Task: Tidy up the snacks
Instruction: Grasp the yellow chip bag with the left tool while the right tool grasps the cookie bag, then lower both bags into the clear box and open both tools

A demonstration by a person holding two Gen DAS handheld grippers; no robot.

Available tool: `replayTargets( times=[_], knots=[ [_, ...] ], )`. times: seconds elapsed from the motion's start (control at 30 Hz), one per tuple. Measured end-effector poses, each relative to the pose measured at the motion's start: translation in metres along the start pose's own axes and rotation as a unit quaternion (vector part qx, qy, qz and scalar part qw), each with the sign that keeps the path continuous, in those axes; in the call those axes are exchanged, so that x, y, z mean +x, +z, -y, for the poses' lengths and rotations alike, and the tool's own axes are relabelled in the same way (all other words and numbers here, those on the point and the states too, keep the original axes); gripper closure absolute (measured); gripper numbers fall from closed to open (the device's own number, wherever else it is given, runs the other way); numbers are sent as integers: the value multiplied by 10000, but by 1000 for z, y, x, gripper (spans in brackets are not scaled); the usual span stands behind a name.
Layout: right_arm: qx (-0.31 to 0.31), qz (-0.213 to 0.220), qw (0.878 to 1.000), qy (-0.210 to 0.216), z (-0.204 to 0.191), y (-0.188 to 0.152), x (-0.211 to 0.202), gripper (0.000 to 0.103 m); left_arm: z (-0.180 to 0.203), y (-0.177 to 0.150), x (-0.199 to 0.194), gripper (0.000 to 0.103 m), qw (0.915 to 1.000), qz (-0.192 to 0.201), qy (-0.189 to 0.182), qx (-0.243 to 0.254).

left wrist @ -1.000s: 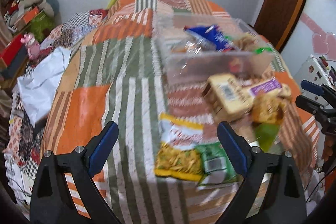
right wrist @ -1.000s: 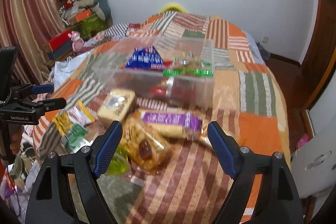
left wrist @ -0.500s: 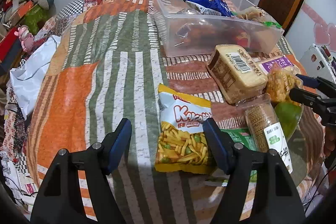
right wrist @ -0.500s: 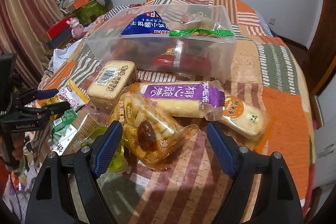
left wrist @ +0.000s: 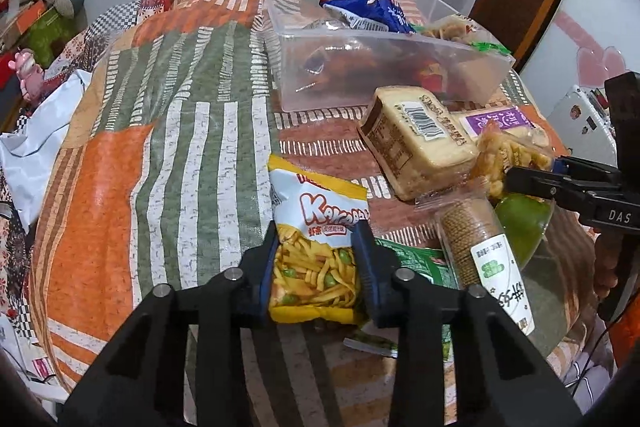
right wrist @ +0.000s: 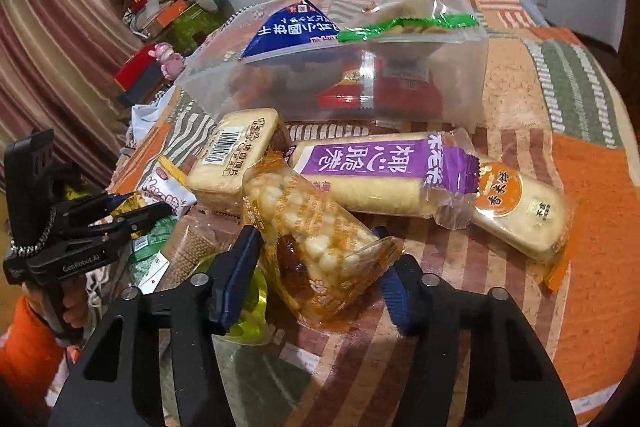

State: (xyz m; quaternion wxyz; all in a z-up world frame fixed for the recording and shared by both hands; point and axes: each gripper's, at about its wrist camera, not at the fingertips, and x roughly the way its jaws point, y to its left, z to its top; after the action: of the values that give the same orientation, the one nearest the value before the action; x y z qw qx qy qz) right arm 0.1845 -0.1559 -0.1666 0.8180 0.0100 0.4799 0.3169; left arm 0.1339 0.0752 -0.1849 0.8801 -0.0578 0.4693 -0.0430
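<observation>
Both views are sharp and evenly lit by soft indoor light. Glare streaks the clear bin (left wrist: 384, 67) and wrappers. Soft shadows fall near the fingers. Fisheye bending curves the edges, with dark corners.

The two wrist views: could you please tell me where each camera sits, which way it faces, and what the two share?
Left wrist: on the left gripper, looking down its fingers at the yellow chip bag they have just been closing onto; the right gripper enters at the right edge.
Right wrist: on the right gripper, looking down at the clear orange snack pack its closing fingers pinch; the left gripper and a hand show at left.
Shared: the clear bin, the barcoded cake pack, the patchwork bedspread.
</observation>
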Motion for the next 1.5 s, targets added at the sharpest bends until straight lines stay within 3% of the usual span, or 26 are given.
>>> replayTargets(
  times=[0.13, 0.27, 0.67, 1.0, 1.27, 1.5],
  knots=[
    [-71, 73, 9999, -5, -1, -2, -11, 64, 3, 3, -10, 82, 9999, 118, 4, 65],
    [-92, 239, 9995, -159, 0, 3, -22, 66, 8, 5, -20, 87, 9993, 300, 120, 197],
    [-128, 815, 9960, -349, 2, 16, -57, 66, 9, 33, -58, 87, 9954, 892, 262, 211],
    [-272, 1293, 9901, -483, -6, 48, -68, 66, 7, 77, -80, 87, 9895, 1416, 260, 94],
    [-310, 1578, 9857, -495, -12, 76, -66, 66, 5, 109, -75, 87, 9867, 1607, 256, 24],
    [-313, 1673, 9840, -518, -14, 98, -54, 66, 1, 130, -54, 87, 9877, 1547, 161, -146]
  ],
)
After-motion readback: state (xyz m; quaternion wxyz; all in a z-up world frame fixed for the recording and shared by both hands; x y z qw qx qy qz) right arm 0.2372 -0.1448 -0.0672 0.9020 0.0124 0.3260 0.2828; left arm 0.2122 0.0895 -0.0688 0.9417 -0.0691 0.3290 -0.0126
